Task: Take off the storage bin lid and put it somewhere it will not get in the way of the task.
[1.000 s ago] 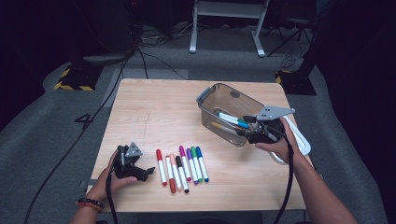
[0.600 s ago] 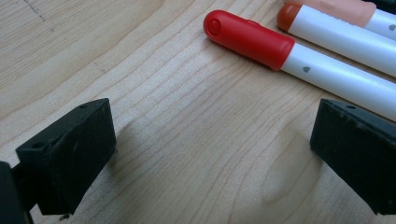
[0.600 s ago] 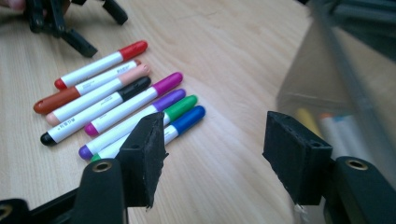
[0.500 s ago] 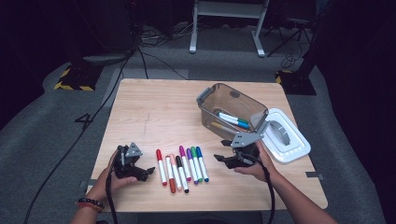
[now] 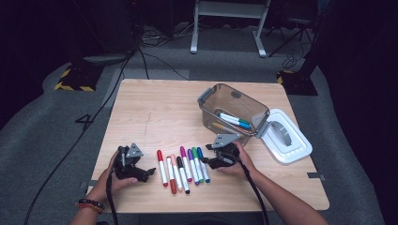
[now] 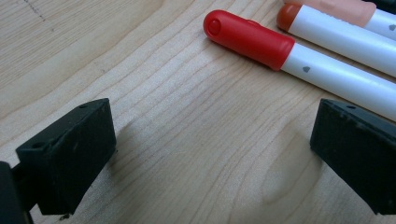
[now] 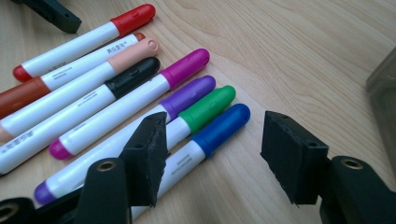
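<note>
The right gripper [image 5: 212, 161] comes down from the clear bin [image 5: 233, 110] to the row of markers, just beside the blue marker [image 5: 203, 164]. Its jaws close slightly, gripping nothing.

Table [image 5: 155, 108] brightly lit, surroundings dark (high view slightly soft).

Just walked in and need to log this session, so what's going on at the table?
A person is sorting markers into a clear bin, which already holds a couple. The right tool has come down over the blue marker at the end of the row, its jaws closing a little but not pressing on it. The left tool rests open on the table beside the red marker. The bin's white lid lies alongside.
</note>
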Demonstrator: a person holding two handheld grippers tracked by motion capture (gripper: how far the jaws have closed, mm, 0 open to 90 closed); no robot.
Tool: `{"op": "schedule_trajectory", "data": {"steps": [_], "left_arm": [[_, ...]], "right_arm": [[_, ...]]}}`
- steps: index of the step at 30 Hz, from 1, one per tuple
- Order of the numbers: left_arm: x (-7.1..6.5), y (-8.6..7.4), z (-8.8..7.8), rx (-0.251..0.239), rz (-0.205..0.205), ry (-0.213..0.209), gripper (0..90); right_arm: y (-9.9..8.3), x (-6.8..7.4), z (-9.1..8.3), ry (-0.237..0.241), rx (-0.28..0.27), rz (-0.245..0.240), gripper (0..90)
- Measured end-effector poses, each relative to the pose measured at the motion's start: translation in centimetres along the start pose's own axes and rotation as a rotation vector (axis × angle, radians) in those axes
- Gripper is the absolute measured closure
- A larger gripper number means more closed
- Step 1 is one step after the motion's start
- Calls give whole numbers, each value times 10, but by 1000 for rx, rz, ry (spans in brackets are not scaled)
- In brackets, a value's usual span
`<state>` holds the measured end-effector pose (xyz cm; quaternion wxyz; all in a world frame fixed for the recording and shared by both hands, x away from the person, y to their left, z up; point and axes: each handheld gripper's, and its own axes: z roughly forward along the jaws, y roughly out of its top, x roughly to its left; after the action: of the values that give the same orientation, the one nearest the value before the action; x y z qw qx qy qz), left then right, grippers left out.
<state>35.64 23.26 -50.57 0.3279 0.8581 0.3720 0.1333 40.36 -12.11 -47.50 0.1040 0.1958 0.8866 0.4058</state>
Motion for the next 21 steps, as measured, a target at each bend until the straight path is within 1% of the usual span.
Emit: {"op": "schedule_trajectory", "data": {"steps": [3, 5, 7, 8, 9, 10, 12, 13, 14, 18, 21], "left_arm": [[0, 0, 0, 0, 0, 0, 5], [0, 0, 0, 0, -1, 0, 5], [0, 0, 0, 0, 1, 0, 5], [0, 0, 0, 1, 1, -1, 5], [0, 0, 0, 1, 4, 0, 5], [0, 0, 0, 0, 1, 0, 5], [0, 0, 0, 1, 5, 1, 4], [0, 0, 0, 2, 4, 1, 5], [0, 0, 0, 1, 0, -1, 5], [0, 0, 0, 1, 1, -1, 5], [0, 0, 0, 0, 1, 0, 5]], "right_arm": [[0, -2, 9, -8, 20, 13, 443], [-1, -4, 14, -31, 42, 17, 459], [-2, -7, 17, -43, 59, 15, 480], [-4, -9, 18, -51, 67, 20, 511], [-5, -12, 18, -40, 73, 37, 529], [-7, -15, 18, -42, 82, 50, 544], [-10, -19, 17, -64, 102, 62, 596], [-12, -22, 15, -49, 98, 78, 624], [-13, -23, 14, -50, 96, 74, 657], [-18, -28, 6, -49, 106, 63, 732], [-21, -32, 3, -44, 101, 58, 748]]}}
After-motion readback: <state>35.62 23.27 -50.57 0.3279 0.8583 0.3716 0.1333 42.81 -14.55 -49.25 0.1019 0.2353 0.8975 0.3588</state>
